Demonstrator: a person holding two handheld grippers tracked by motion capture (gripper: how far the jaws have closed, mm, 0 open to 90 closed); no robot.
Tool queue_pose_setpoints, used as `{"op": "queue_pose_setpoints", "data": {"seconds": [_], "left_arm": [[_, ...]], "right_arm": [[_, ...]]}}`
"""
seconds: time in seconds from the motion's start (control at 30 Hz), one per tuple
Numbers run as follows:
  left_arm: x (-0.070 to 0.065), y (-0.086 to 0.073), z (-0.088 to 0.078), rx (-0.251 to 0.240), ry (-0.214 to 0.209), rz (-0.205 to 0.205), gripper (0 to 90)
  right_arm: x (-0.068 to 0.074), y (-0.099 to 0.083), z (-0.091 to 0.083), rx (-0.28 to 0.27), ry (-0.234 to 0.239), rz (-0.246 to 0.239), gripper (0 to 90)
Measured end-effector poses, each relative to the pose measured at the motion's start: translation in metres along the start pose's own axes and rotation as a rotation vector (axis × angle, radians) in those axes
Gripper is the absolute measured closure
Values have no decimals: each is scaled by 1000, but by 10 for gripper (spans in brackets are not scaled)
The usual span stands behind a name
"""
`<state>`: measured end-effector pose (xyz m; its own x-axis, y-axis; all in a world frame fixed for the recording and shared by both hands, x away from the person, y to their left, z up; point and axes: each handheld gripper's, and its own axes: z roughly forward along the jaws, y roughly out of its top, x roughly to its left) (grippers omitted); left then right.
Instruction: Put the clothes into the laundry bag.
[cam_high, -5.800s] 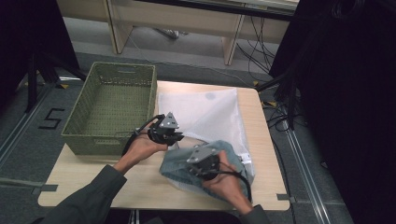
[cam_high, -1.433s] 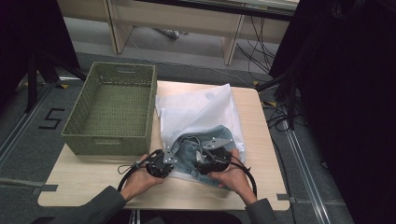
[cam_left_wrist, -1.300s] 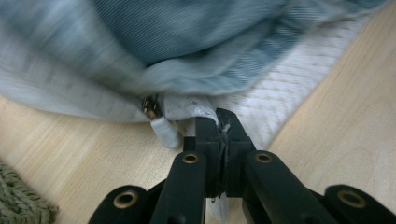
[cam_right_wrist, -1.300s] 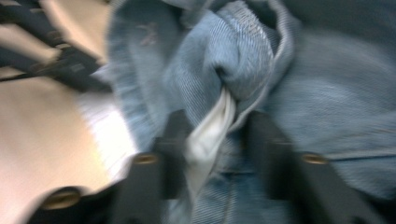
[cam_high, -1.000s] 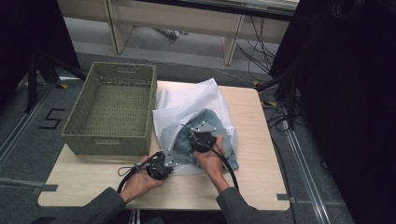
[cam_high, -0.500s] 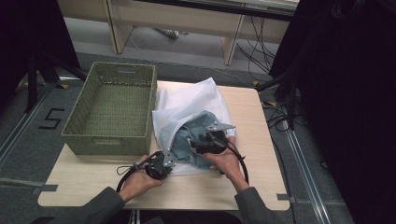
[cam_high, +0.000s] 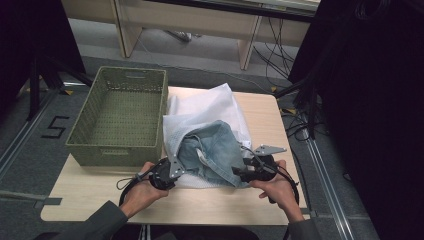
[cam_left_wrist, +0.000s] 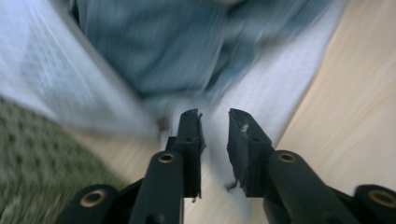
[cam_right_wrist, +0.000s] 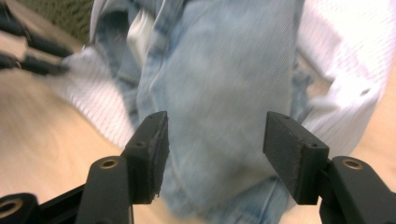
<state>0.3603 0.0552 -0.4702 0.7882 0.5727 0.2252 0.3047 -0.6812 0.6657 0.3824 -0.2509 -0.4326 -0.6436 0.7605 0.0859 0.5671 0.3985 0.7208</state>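
With both jaws just opening, right gripper (cam_right_wrist: 212, 154) wide and empty over jeans (cam_high: 212, 152), left gripper (cam_left_wrist: 215, 140) barely apart w/ nothing gripped, I re-grab denim lower center, not mesh bag (cam_high: 200, 107).

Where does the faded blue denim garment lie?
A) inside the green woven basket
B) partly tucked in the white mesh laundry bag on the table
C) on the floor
B: the faded blue denim garment sits in the mouth of the white mesh laundry bag, beside the green woven basket.
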Motion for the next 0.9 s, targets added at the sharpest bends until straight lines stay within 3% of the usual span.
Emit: {"op": "queue_pose_setpoints", "data": {"seconds": [0.03,0.1,0.13,0.17,0.2,0.23,0.27,0.37,0.4,0.43,0.47,0.5,0.57,0.63,0.67,0.7,0.77,0.8,0.9], "left_arm": [[-4,3,1,1,-31,5,708],[-14,7,9,-10,-84,-2,662],[-18,9,15,-6,-103,-12,637],[-22,10,21,3,-118,-9,612],[-25,12,26,6,-130,5,597],[-27,13,31,6,-130,16,585],[-28,14,36,10,-135,22,581],[-27,14,48,32,-166,6,574],[-26,14,51,25,-186,-22,577],[-24,14,52,26,-211,-50,598],[-24,14,53,24,-226,-67,628],[-23,14,53,24,-234,-59,681],[-23,15,53,34,-236,-64,796],[-21,14,53,46,-231,-39,861],[-23,14,53,30,-227,-76,879],[-22,13,53,28,-228,-61,886],[-23,10,50,32,-237,-82,889],[-23,9,48,30,-235,-74,889],[-23,4,43,41,-241,-64,890]], "right_arm": [[4,-3,3,-7,12,29,411],[4,-4,9,-11,12,-13,409],[7,-4,11,-2,18,18,409],[9,-2,9,42,26,15,409],[10,-3,15,-19,15,1,409],[11,-1,12,20,23,-2,409],[11,0,13,18,19,-30,409],[13,1,14,-7,17,-11,409],[12,1,12,17,22,-2,409],[11,0,16,-28,22,-1,409],[9,-1,17,-35,10,-19,409],[8,0,14,2,17,-15,409],[6,0,14,-5,22,-24,409],[8,2,13,-5,25,-12,410],[9,2,14,-15,28,-22,411],[11,3,12,-7,31,-3,412],[13,4,12,-22,35,-30,415],[15,4,13,-40,33,-26,417],[19,7,12,-28,58,-38,425]]}}
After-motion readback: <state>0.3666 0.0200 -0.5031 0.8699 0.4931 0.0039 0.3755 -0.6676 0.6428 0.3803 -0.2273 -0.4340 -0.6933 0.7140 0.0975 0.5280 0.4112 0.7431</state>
